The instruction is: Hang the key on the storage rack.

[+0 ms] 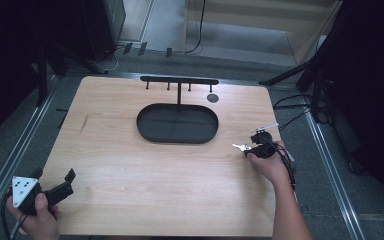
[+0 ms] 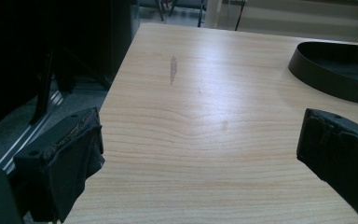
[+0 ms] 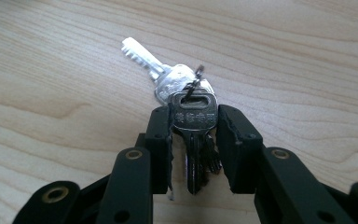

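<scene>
Right gripper (image 1: 258, 148), high view: low over the table (image 1: 130, 165) near its right edge, with a bunch of keys (image 1: 241, 147) at its tip; a black oval tray (image 1: 152, 134) and a hook rack (image 1: 179, 80) stand well apart toward the far side. Left gripper (image 1: 65, 186) rests at the near left corner, clear of everything. Left gripper view: jaws spread wide over bare wood, nothing between them. Right gripper view: the jaws are narrow, closed on the head of the dark key (image 3: 194, 115), while the silver key (image 3: 161, 74) lies beyond on the ring (image 3: 195, 80); how firmly the pads bite cannot be judged. Risk: the grip sits on the key's thin edges, so on lifting it may twist or slip as the loose silver key swings.
</scene>
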